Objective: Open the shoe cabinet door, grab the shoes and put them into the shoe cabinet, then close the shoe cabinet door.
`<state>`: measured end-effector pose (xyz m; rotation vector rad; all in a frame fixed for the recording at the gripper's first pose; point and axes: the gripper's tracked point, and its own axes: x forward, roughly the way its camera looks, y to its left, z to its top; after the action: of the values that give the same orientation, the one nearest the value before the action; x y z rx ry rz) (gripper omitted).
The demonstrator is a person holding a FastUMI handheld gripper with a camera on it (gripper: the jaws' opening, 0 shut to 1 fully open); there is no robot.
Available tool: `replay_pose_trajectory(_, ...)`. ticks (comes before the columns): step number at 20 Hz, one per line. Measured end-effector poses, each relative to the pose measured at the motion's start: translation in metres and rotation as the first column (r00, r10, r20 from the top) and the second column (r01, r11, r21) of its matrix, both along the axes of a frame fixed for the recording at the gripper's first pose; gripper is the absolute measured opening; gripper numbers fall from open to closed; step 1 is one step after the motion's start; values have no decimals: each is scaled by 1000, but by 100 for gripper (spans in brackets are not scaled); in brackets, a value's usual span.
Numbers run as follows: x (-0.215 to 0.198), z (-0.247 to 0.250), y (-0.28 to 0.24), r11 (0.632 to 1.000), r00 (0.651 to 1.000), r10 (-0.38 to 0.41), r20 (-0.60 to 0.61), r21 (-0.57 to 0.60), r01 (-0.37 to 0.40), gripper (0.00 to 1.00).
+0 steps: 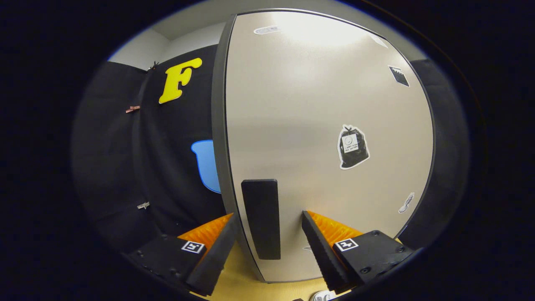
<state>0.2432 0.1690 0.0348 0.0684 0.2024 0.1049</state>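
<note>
While the black handle (261, 218) stands upright low in the middle of the frame, mounted on the pale cabinet door (317, 125) near its dark left edge, the gripper (267, 228) has its fingers spread to either side of it, neither pad touching yet. The left finger (215, 251) lies out past the door's edge; the right finger (322, 251) is over the door face.

If the fingers close from here, I judge the left one could catch the door's edge instead of the handle, or the handle could slip out of a shallow pinch once the pull begins.

Whether the door is shut or ajar cannot be told, and the cabinet's inside is hidden behind it, so its contents are unknown. A bag-shaped sticker (353, 147) sits right of centre on the door. Something white (324, 296) peeks at the bottom edge; possibly a shoe, too little to tell.
</note>
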Motion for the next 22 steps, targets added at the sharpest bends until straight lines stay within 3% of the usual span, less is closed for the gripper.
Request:
replay_pose_trajectory(1, 1, 1, -3, 1000, 1000, -10, 3, -2, 10, 93)
replay_pose_trajectory(2, 4, 0, -3, 1000, 1000, -12, 3, 0, 12, 71)
replay_pose_trajectory(3, 1, 1, 2, 1000, 1000, 2, 2, 6, -2, 71)
replay_pose_trajectory(5, -7, 4, 10, 1000, 1000, 26, -1, 10, -26, 58)
replay_pose_trajectory(6, 2, 0, 12, 1000, 1000, 22, 14, -9, -21, 38)
replay_pose_trajectory(8, -4, 4, 10, 999, 999, 22, 27, -34, -21, 38)
replay_pose_trajectory(10, -2, 0, 10, 999, 999, 31, 20, -22, -30, 28)
replay_pose_trajectory(11, -3, 1, 11, 999, 999, 47, 13, -18, -47, 28)
replay_pose_trajectory(13, -4, 2, 10, 998, 998, 65, 10, -22, -64, 16)
replay_pose_trajectory(15, -6, 2, 11, 997, 997, 80, 12, -15, -79, 15)
replay_pose_trajectory(16, -9, 2, 10, 996, 996, 87, 4, -19, -87, 10)
replay_pose_trajectory(22, -36, 12, 7, 993, 993, 121, 8, 1, -121, 9)
